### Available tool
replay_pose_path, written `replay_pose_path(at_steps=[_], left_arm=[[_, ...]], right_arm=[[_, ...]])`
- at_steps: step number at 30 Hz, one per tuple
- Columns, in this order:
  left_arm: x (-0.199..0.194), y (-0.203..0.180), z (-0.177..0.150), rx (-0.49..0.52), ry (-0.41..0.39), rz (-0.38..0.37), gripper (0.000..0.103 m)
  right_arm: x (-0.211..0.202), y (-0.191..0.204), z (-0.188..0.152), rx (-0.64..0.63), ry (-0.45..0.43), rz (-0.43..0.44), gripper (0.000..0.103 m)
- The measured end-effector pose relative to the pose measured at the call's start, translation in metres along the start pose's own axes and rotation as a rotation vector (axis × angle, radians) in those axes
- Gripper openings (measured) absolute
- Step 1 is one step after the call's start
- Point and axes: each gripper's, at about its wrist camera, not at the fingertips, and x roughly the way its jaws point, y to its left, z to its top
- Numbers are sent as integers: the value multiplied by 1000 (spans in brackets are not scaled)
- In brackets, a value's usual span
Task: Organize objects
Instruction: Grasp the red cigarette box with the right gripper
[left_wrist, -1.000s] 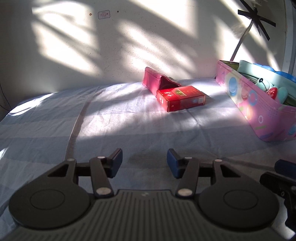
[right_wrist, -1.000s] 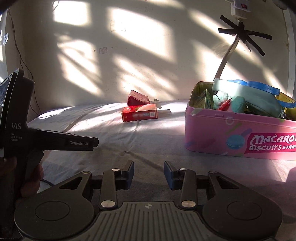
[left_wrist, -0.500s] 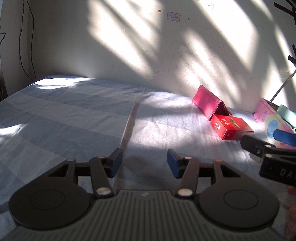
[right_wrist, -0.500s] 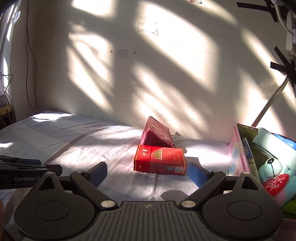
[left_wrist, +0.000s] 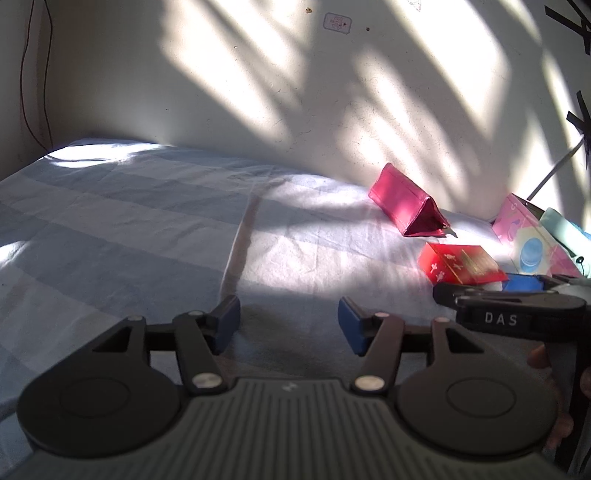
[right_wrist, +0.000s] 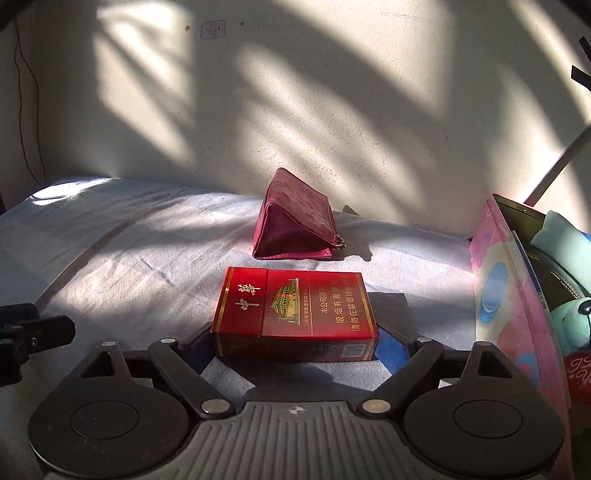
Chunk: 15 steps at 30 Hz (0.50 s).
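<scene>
A red cigarette box (right_wrist: 295, 310) lies flat on the blue-and-white sheet; it also shows in the left wrist view (left_wrist: 461, 263). My right gripper (right_wrist: 295, 345) is open wide, its blue fingertips (right_wrist: 393, 349) on either side of the box's near end, not closed on it. A dark red triangular pouch (right_wrist: 299, 218) stands behind the box, also in the left wrist view (left_wrist: 406, 201). My left gripper (left_wrist: 288, 321) is open and empty over bare sheet, to the left of the box. The right gripper's body (left_wrist: 517, 310) shows at the right of the left wrist view.
A pink biscuit tin (right_wrist: 517, 314) stands to the right of the box, holding a pale green plush toy (right_wrist: 569, 314) and other items. A wall runs just behind the pouch. The bed sheet (left_wrist: 129, 229) stretches to the left.
My right gripper has moved forward and down to the red box, which now sits between its open fingers. My left gripper has stayed open and shifted slightly.
</scene>
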Motion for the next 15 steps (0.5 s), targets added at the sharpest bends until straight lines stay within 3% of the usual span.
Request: replay_pose_path(at_steps=[5,7,10,15], left_arm=[[-6,-4,-2,19,-13,-115,61],[-12,-9,-5,37,-13,-227,61],[-20,-24,-13,50,65,-458,61],[-50,-64,-30,152,145,-585,61]], right_arm=[[-65,20,-49,-37,-12,35,86],[-89,22,-67,-18,-14,40,86],[-120,17,-91,21,-11,44,86],[-145,7,-113,64,-39,16,92]])
